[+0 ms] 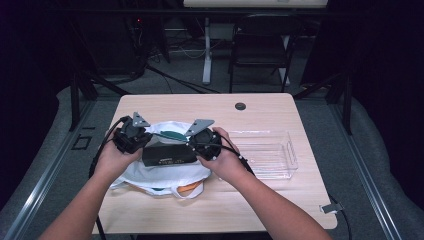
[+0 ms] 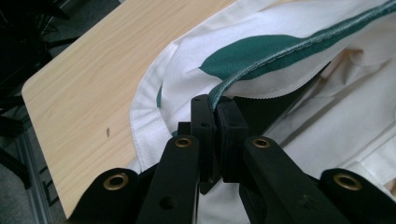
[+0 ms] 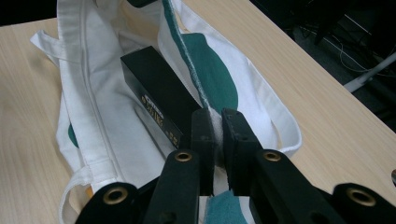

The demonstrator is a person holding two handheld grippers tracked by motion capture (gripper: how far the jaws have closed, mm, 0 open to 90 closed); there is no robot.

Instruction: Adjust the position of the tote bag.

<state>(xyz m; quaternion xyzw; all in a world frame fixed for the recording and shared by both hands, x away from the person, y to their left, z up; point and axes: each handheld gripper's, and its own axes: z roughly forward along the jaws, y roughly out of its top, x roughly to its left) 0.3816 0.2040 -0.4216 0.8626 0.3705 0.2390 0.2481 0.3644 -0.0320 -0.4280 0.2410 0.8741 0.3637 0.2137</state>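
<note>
A white cloth tote bag [image 1: 165, 172] with green patches lies on the wooden table. Its green-trimmed mouth edge [image 1: 167, 134] is stretched between my two grippers. My left gripper [image 1: 134, 131] is shut on the left end of that rim [image 2: 261, 63]; its jaws pinch the hem. At the other end my right gripper [image 1: 204, 139] is shut on the rim [image 3: 187, 51]. A long black box [image 1: 167, 156] lies in the bag's open mouth, and in the right gripper view the black box [image 3: 156, 91] reaches up to the jaws.
A clear plastic tray [image 1: 267, 152] sits on the table [image 1: 260, 107] right of the bag. A round grommet hole [image 1: 240, 106] is near the far edge. An orange patch [image 1: 189, 189] shows at the bag's near side. A chair [image 1: 260, 45] stands beyond the table.
</note>
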